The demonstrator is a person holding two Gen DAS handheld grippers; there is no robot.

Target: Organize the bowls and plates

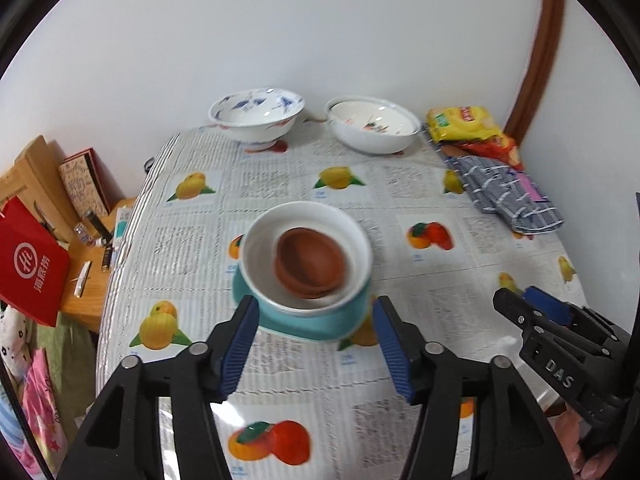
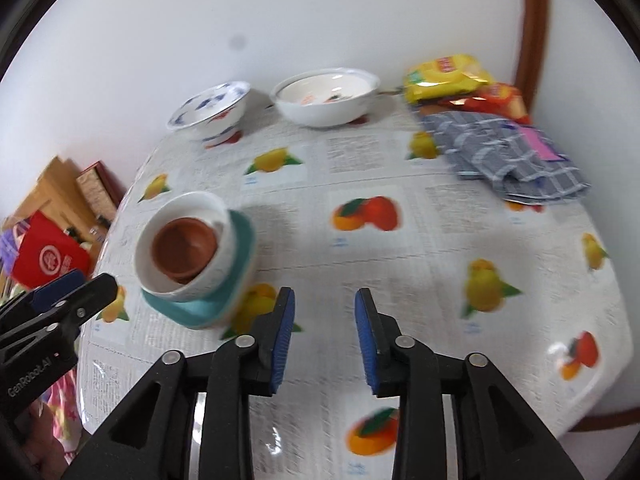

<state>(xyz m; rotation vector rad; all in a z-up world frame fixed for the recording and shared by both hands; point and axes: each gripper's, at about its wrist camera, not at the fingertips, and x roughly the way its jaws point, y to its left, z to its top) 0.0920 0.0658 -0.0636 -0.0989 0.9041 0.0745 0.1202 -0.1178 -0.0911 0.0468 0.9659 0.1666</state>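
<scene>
Near the worktop's front edge: both grippers empty, bowl stack just ahead.

Left gripper (image 1: pixel 312 344) spread wide, nothing between its pads, just short of the teal dish (image 1: pixel 308 320); right gripper (image 2: pixel 324 336) likewise parted over bare fruit-print worktop (image 2: pixel 420 240), open room to its right. One stack: teal dish, white bowl (image 1: pixel 256 256), brown saucers (image 1: pixel 308 264) nested inside. Farther back, two separate bowls by the wall: blue-patterned bowl (image 1: pixel 256 116), white serving bowl (image 1: pixel 372 128). Snack packets (image 1: pixel 464 124) and checked cloth (image 1: pixel 504 192) at the far right edge.
</scene>
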